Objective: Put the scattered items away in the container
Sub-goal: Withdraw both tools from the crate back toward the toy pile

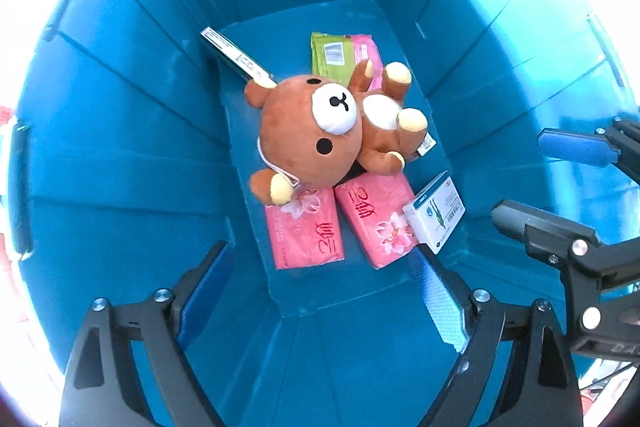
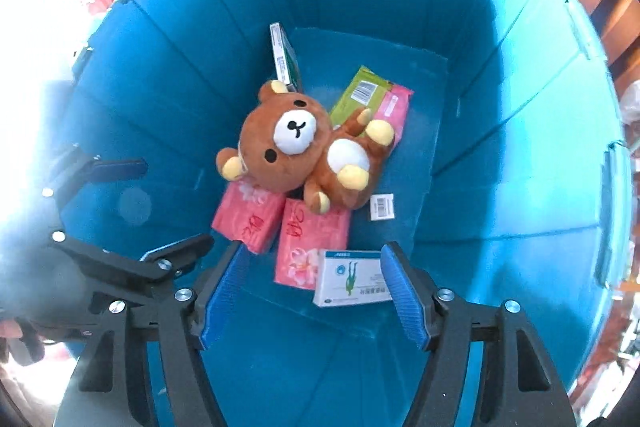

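- a deep blue container (image 1: 120, 155) fills both views, its ribbed walls sloping down to a flat floor.
- on that floor a brown teddy bear (image 1: 320, 131) lies on its back across two pink tissue packs (image 1: 306, 231), with a white medicine box (image 2: 352, 277) just beside them.
- left gripper (image 1: 324, 291) hangs above the packs, jaws spread, holding nothing.
- right gripper (image 2: 316, 291) likewise gapes empty over the box.

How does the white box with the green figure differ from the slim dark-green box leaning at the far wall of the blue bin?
The white box with the green figure sits at the near end by a pink tissue pack; the slim dark-green box is at the far end, behind the brown plush bear. The white box shows its broad printed face; the dark-green box stands on edge against the wall. Both are inside the blue bin, ungripped.
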